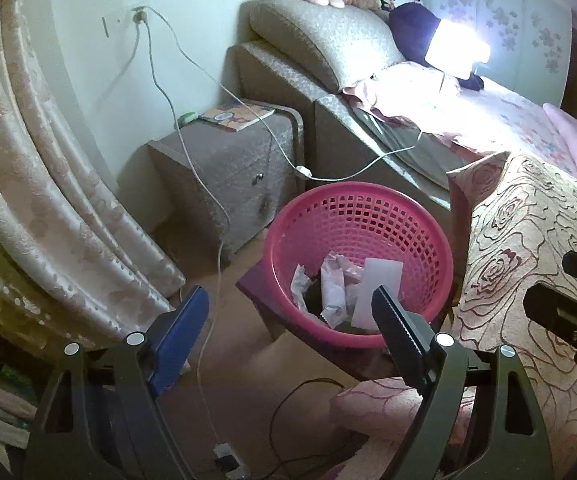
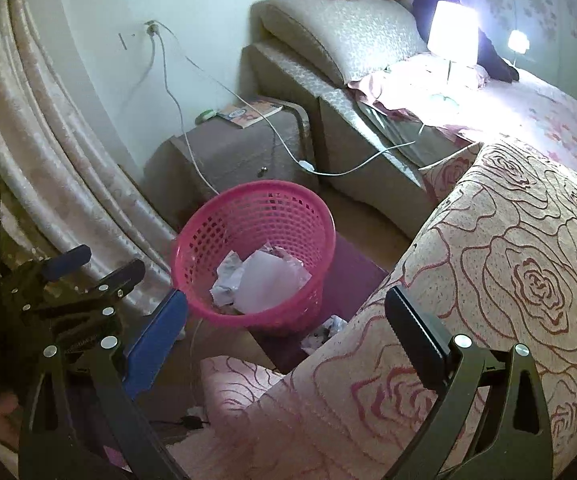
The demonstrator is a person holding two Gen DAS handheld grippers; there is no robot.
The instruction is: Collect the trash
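Note:
A pink plastic basket (image 1: 362, 216) stands on a dark low stool beside the bed and holds crumpled paper trash (image 1: 334, 284) and a white sheet. My left gripper (image 1: 288, 308) is open and empty, just in front of the basket's near rim. In the right wrist view the basket (image 2: 256, 216) sits left of centre with paper (image 2: 260, 276) inside. A crumpled scrap (image 2: 324, 330) lies on the stool by the basket's base. My right gripper (image 2: 288, 312) is open and empty, over the rose-patterned blanket's edge. The left gripper (image 2: 88, 268) shows at the left of that view.
A rose-patterned blanket (image 2: 508, 280) covers the bed at the right. A bedside cabinet (image 1: 228, 160) with a book stands behind the basket. White cables (image 1: 216, 240) hang from a wall socket to the floor. A curtain (image 1: 48, 184) fills the left. A lit lamp (image 1: 456, 46) is on the bed.

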